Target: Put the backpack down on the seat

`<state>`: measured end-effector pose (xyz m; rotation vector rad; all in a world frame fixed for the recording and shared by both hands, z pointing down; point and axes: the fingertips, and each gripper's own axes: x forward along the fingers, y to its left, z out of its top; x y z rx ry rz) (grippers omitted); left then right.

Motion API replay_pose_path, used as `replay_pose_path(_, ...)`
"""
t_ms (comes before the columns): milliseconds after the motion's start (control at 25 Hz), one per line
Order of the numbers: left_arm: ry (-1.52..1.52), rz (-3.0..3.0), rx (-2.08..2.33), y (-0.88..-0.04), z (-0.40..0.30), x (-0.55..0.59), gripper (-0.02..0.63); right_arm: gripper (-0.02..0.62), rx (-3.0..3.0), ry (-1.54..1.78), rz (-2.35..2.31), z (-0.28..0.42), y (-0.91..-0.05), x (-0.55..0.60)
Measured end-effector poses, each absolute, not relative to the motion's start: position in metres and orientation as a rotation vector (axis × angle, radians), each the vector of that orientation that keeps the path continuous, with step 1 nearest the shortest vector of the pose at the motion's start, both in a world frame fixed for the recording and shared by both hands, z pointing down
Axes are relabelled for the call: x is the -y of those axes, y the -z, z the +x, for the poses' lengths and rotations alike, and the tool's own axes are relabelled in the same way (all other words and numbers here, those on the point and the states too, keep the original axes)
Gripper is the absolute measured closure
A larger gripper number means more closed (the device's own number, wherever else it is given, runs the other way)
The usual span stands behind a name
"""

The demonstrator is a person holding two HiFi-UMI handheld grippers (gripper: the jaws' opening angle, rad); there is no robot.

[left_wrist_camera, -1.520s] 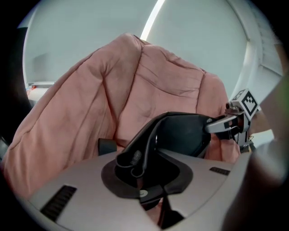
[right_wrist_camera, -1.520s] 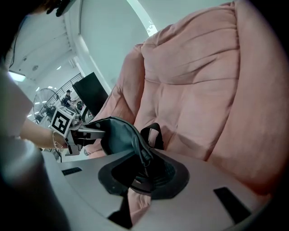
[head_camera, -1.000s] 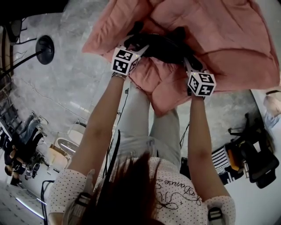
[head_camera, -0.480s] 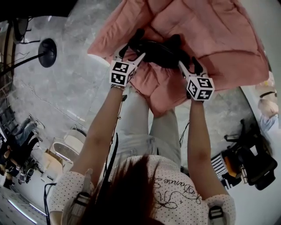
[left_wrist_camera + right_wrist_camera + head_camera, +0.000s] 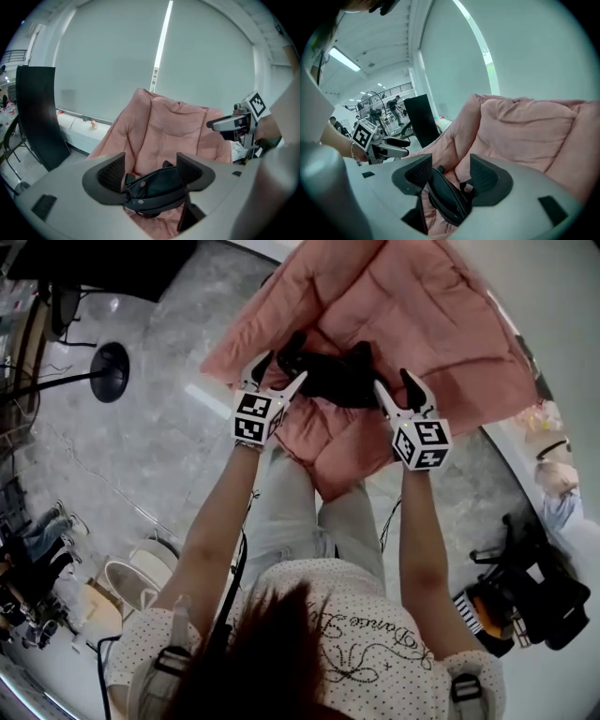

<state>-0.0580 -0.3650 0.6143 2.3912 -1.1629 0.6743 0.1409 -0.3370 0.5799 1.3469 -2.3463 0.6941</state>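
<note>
Both grippers have drawn back a little from the black backpack (image 5: 328,374), which earlier lay right at their tips and now rests on the pink quilted seat (image 5: 441,324), slumped in its hollow. The left gripper (image 5: 278,374) has its jaws spread wide, pads clear of the bag just ahead. The right gripper (image 5: 394,385) is narrowing its jaws; the bag's rim shows in the gap, though the pads seem not to press it. The backpack looks soft, light and floppy, likely to sag from one corner, so its top rim or strap seems the best hold
</note>
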Motion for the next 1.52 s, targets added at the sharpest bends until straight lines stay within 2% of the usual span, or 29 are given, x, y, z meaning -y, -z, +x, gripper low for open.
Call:
replay_pose_path(200,-0.6,2.463,1.165,-0.565,-0.047,0.365,0.285,0.366,2.414,-0.633,1.383,0.141,-0.529,0.332)
replay_pose_path(600,-0.398,2.612,1.215,-0.458,-0.049,0.366,0.563,0.57,2.501,-0.405,1.473,0.134,-0.434,0.329)
replay_pose_path(680,-0.35,2.637,1.208,-0.436,-0.047,0.363,0.595,0.583,2.512,-0.359,1.499,0.134,-0.416,0.328)
replay_pose_path(1080,-0.182,2.756,1.182,-0.353,-0.028,0.343,0.603,0.584,2.583,-0.15,1.552,0.13,-0.336,0.319)
replay_pose_path(1520,-0.212,2.814,1.19,-0.331,-0.017,0.342,0.603,0.584,2.599,-0.175,1.637,0.132,-0.304,0.319)
